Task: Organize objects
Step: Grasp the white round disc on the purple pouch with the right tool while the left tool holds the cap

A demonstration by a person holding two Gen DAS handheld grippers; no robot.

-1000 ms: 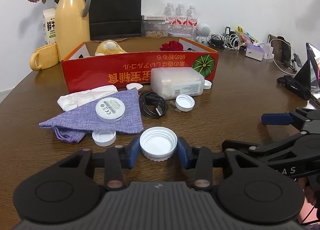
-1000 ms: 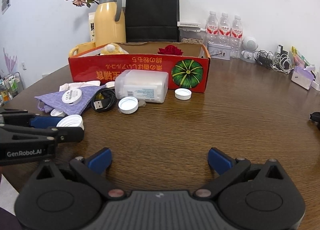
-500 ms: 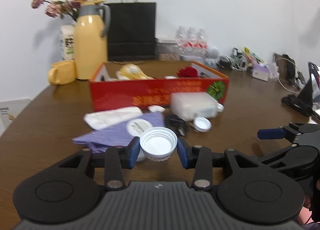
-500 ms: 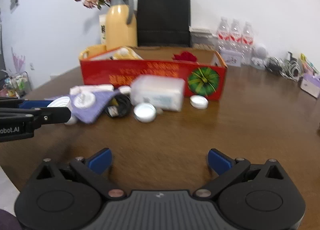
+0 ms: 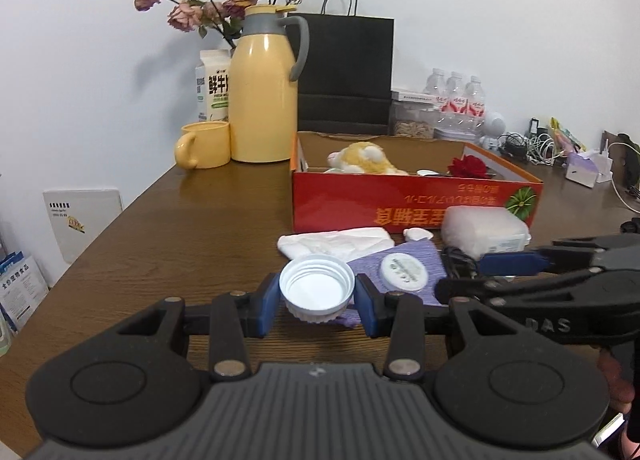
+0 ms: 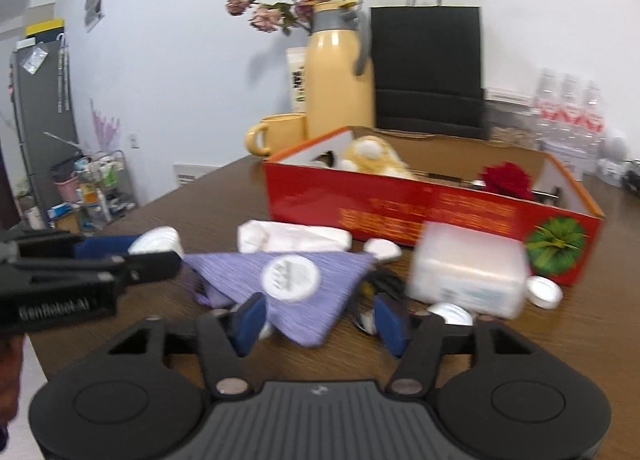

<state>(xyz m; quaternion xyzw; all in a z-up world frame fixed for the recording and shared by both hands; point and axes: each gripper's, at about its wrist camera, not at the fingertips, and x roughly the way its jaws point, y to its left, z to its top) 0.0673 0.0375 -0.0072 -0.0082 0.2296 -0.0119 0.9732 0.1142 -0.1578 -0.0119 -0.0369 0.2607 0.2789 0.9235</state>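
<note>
A: Start on the left. What has the left gripper (image 5: 317, 297) got?

B: A white bottle cap (image 5: 317, 289), open side up, pinched between its two blue pads and held clear of the wooden table (image 5: 192, 236).

A: And past those jaws?

B: Just ahead and to the right lies a purple cloth pouch (image 5: 416, 260) with a round white disc (image 5: 404, 273) on it. Ahead of the cap sits crumpled white tissue (image 5: 334, 241), and beyond that the red cardboard box (image 5: 400, 206), with a yellow plush toy (image 5: 366, 158) and a red rose (image 5: 468, 166) inside.

A: Now the right gripper (image 6: 318, 324)?

B: Its jaws are closing, roughly half wide, with nothing pressed between the pads. A corner of the pouch lies on the table in the gap between them; the view is blurred.

A: To the right of those jaws?

B: A black cable (image 6: 378, 284) just ahead of the right pad, then a frosted plastic container (image 6: 468, 272), with two loose white caps: one (image 6: 454, 314) in front of it, another (image 6: 544, 291) at its right, by the box.
</note>
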